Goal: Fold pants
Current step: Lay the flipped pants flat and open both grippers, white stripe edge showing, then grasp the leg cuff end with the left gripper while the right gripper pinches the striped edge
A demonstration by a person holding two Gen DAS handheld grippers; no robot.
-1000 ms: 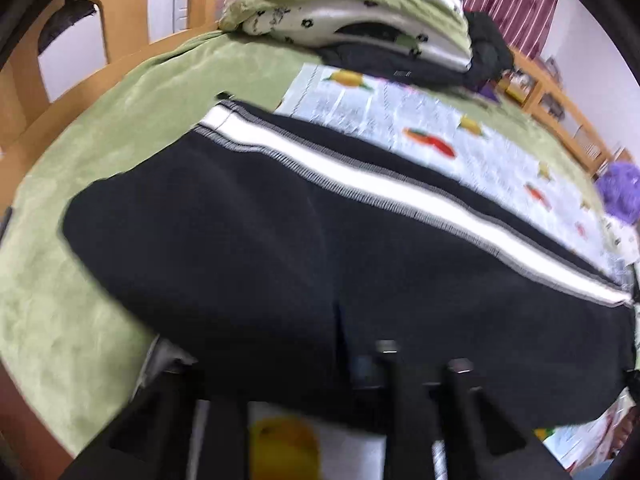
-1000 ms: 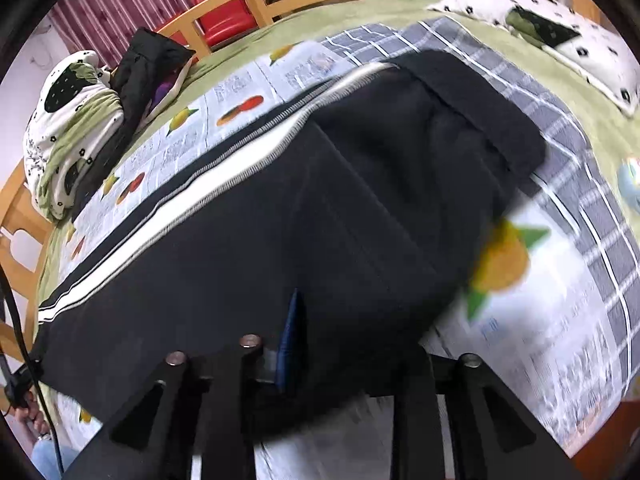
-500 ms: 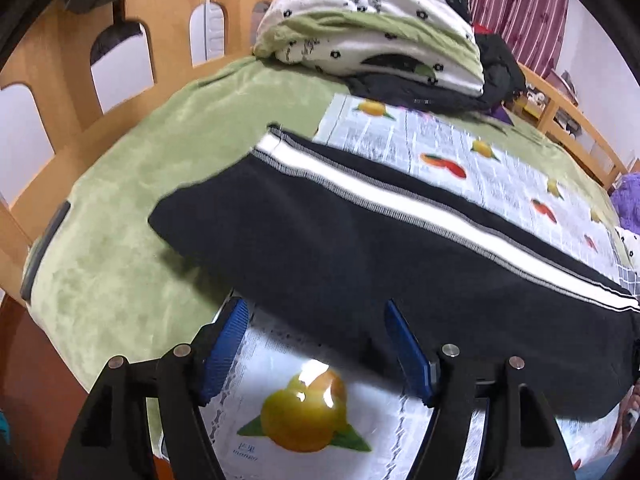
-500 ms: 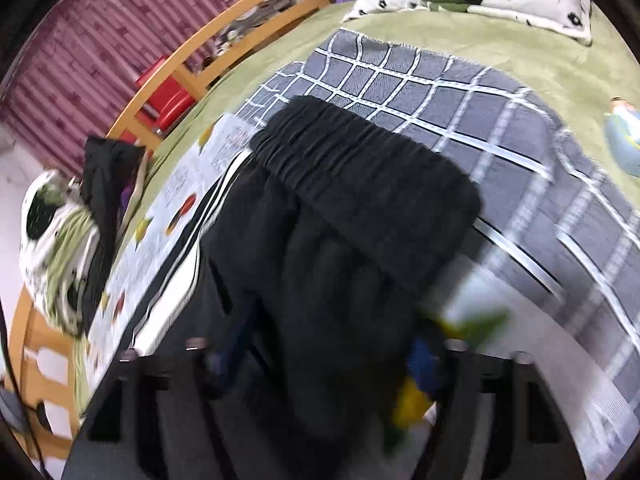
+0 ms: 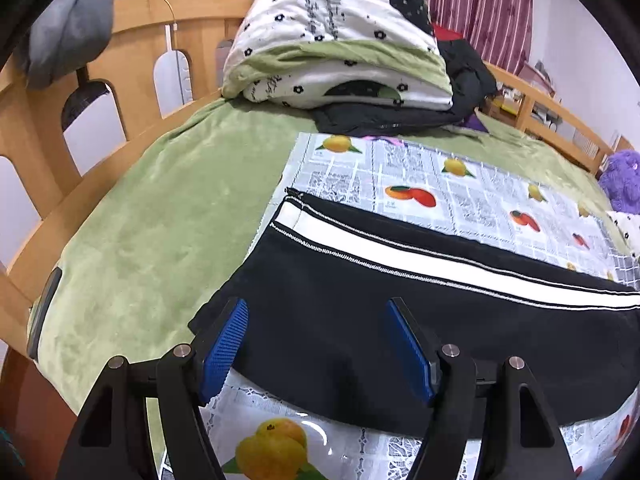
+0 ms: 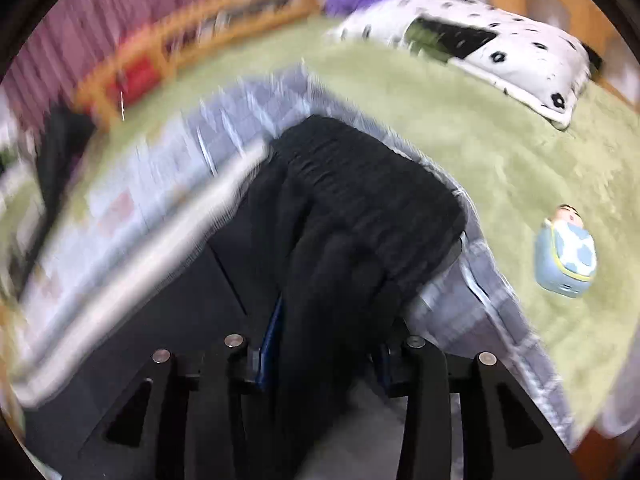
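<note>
black pants on the fruit-print sheet, one gripper free, one gripper bunching fabric

the black pants [image 5: 400, 320] with a white side stripe lie flat across the fruit-print sheet [image 5: 460, 184] on the green bed [image 5: 168, 216]. the left gripper [image 5: 316, 344] hangs just above the pants' near edge, blue pads spread wide, nothing between them. the right gripper [image 6: 324, 356] has just been closing, and bunched black fabric below the elastic waistband [image 6: 360, 184] fills the gap between its pads; that view is blurred. beyond the pants sit a folded floral quilt [image 5: 340, 40] and a floral pillow [image 6: 500, 56]. the sheet's small print is too small to read.
</note>
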